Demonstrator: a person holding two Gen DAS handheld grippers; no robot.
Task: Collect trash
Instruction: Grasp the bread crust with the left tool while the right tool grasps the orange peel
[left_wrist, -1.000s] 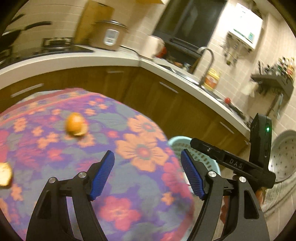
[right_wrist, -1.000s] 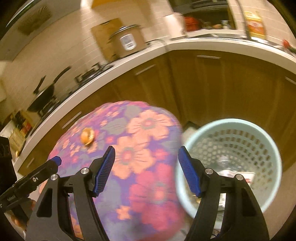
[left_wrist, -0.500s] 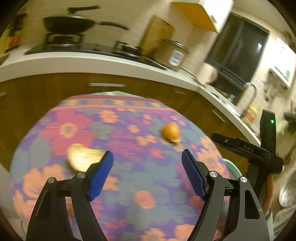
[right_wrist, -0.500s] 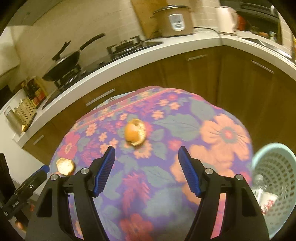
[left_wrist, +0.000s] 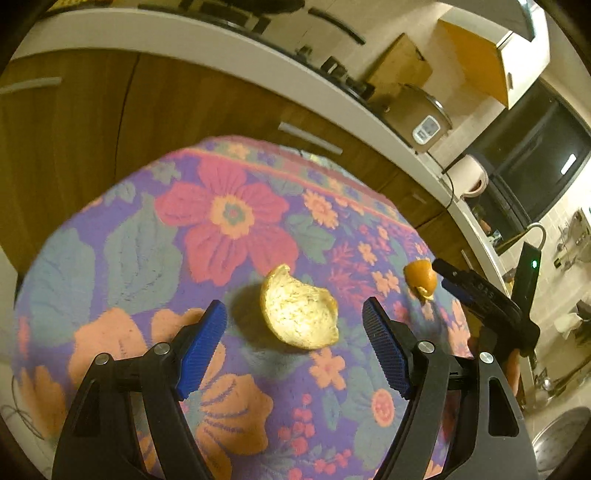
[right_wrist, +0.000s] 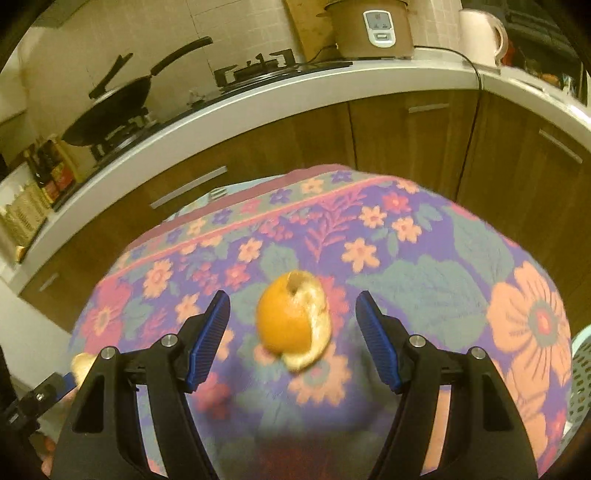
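Two pieces of orange peel lie on a round table with a flowered cloth (left_wrist: 229, 221). A pale cupped peel (left_wrist: 297, 310) lies inner side up between the open fingers of my left gripper (left_wrist: 293, 321), which is close above it. An orange curled peel (right_wrist: 293, 319) lies between the open fingers of my right gripper (right_wrist: 291, 317). That orange peel also shows in the left wrist view (left_wrist: 419, 277), with the right gripper (left_wrist: 480, 295) beside it. The pale peel shows at the left edge of the right wrist view (right_wrist: 82, 363).
A light green slotted trash basket (right_wrist: 581, 376) stands beside the table at the far right. Behind the table run brown cabinets (right_wrist: 406, 129) and a white counter (right_wrist: 295, 88) with a wok (right_wrist: 110, 107), a rice cooker (right_wrist: 373, 27) and a kettle (right_wrist: 480, 31).
Both grippers swung left from the basket and moved down over the table. Each now has a peel centred between its open fingers. The peels have not moved.
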